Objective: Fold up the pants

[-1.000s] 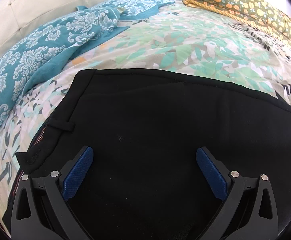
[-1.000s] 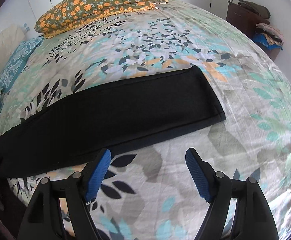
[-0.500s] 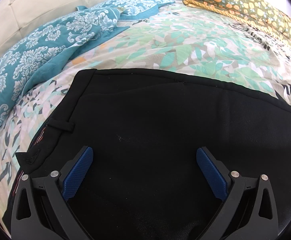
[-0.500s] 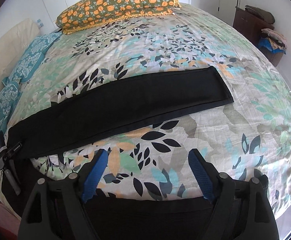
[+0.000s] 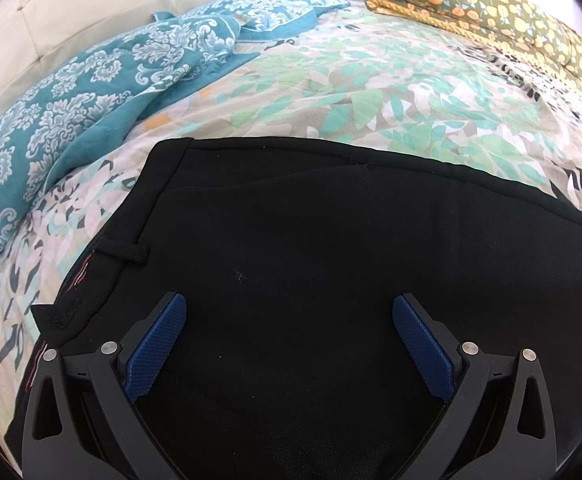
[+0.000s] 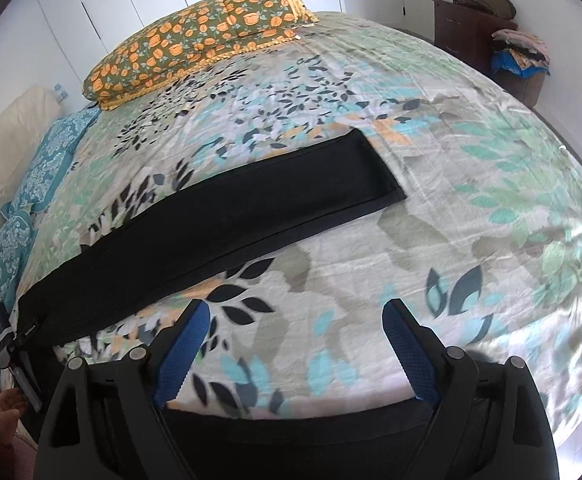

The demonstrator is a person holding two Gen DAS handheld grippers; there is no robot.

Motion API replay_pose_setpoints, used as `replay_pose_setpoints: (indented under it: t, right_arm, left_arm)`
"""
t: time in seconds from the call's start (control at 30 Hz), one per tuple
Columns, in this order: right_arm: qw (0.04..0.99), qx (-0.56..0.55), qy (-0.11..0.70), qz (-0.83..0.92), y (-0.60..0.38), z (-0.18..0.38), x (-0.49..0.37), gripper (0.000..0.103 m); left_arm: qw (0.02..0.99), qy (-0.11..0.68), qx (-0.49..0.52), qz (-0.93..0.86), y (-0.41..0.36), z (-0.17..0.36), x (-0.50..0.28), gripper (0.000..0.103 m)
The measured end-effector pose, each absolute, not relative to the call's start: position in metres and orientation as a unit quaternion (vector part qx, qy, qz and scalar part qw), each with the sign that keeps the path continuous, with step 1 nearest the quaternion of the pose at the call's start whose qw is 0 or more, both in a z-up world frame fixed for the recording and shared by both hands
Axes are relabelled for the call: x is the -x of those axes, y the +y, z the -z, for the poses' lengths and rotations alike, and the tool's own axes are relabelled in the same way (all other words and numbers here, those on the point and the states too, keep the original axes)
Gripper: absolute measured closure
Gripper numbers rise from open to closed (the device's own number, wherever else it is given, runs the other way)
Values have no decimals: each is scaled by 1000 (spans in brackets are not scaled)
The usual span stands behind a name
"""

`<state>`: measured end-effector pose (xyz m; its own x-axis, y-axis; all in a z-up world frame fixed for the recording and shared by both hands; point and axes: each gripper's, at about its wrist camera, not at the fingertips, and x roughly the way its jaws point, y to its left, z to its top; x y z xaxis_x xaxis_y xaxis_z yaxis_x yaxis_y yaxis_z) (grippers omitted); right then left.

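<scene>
left gripper [image 5: 289,344]: jaws spread, nothing between them, above waist end of black pants [image 5: 331,248] | right gripper [image 6: 295,350]: jaws spread, nothing held, over floral bedspread [image 6: 471,208] just beside pants leg [image 6: 219,216] | left view only: belt loop [image 5: 125,250], teal pillows [image 5: 91,92] beyond pants | right view only: leg hem, dresser [image 6: 467,36] well beyond pants

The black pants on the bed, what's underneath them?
The black pants lie flat on a leaf-print bedspread, which shows all around them. What is directly beneath the fabric is covered, though nothing visibly bulges.
</scene>
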<state>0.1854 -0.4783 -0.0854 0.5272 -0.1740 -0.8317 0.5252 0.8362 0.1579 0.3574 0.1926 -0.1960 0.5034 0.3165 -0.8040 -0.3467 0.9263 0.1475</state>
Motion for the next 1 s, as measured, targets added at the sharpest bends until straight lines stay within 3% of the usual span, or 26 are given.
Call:
replay_pose_setpoints:
  t: [0.27, 0.6, 0.63, 0.67, 0.7, 0.73, 0.87, 1.0]
  right_arm:
    - [806, -208, 495, 250, -617, 107, -279, 15]
    - [795, -231, 530, 180, -634, 157, -393, 16]
    - [797, -229, 530, 175, -630, 161, -394, 37]
    - [802, -210, 527, 185, -625, 159, -393, 67]
    - [813, -198, 514, 190, -622, 153, -388, 75]
    - [825, -202, 497, 177, -619, 146, -381, 92]
    - [870, -163, 450, 121, -583, 103, -334, 94]
    - [885, -88, 456, 33, -505, 73, -264, 97]
  left_arm:
    - [868, 458, 17, -192, 191, 198, -357, 0]
    - [869, 455, 18, -194, 192, 198, -357, 0]
    - [869, 455, 18, -194, 192, 198, -357, 0]
    - [869, 455, 17, -195, 192, 198, -357, 0]
    - [869, 454, 16, -196, 192, 199, -357, 0]
    - [869, 454, 17, -195, 192, 199, -357, 0]
    - [870, 452, 19, -195, 192, 199, -357, 0]
    - [868, 457, 31, -191, 195, 201, -361, 0]
